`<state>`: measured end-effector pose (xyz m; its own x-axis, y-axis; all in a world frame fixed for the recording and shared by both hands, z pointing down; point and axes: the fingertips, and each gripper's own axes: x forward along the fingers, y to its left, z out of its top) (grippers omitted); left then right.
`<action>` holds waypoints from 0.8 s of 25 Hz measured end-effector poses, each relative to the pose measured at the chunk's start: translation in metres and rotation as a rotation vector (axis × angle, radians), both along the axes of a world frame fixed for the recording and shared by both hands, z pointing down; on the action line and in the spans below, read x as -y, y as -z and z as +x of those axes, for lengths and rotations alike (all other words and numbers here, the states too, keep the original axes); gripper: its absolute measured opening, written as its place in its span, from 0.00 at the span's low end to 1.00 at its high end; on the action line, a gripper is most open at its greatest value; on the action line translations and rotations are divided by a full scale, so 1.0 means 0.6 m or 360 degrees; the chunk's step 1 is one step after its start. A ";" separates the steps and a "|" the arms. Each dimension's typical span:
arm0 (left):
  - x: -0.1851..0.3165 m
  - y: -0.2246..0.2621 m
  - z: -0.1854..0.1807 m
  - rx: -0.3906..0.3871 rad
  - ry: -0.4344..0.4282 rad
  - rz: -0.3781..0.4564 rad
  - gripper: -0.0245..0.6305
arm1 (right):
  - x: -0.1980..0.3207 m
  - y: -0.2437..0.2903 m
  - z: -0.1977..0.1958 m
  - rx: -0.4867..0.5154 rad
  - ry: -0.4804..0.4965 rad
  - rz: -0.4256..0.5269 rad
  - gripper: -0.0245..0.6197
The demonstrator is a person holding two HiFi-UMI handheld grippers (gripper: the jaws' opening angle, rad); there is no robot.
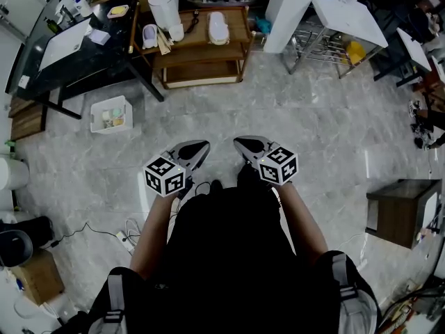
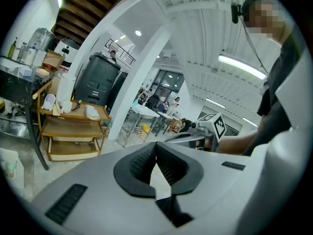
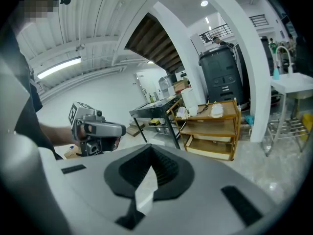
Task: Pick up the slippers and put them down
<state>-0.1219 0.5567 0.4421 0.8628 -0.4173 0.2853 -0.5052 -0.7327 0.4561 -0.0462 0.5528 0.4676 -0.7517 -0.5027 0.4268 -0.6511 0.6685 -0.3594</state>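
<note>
White bin holds small items; left hand-held gripper and right hand-held gripper closed, empty.

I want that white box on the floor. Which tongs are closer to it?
Left. The left tongs are right of the white box; the right tongs are farther right.

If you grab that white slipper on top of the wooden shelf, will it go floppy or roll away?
The pale white slipper looks thick and puffy, so it probably bends a little but keeps its shape. It looks small beside the wooden shelf, so it is likely light. It lies flat, so it shouldn't roll.
</note>
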 end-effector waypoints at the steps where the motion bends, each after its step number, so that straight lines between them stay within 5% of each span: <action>1: 0.001 0.000 0.001 0.0001 0.0001 -0.0002 0.06 | 0.001 0.000 0.002 0.0000 -0.0003 -0.0002 0.05; 20: 0.098 -0.003 0.050 0.0018 0.0143 -0.0054 0.06 | 0.096 -0.018 0.060 0.0027 0.0102 -0.0056 0.05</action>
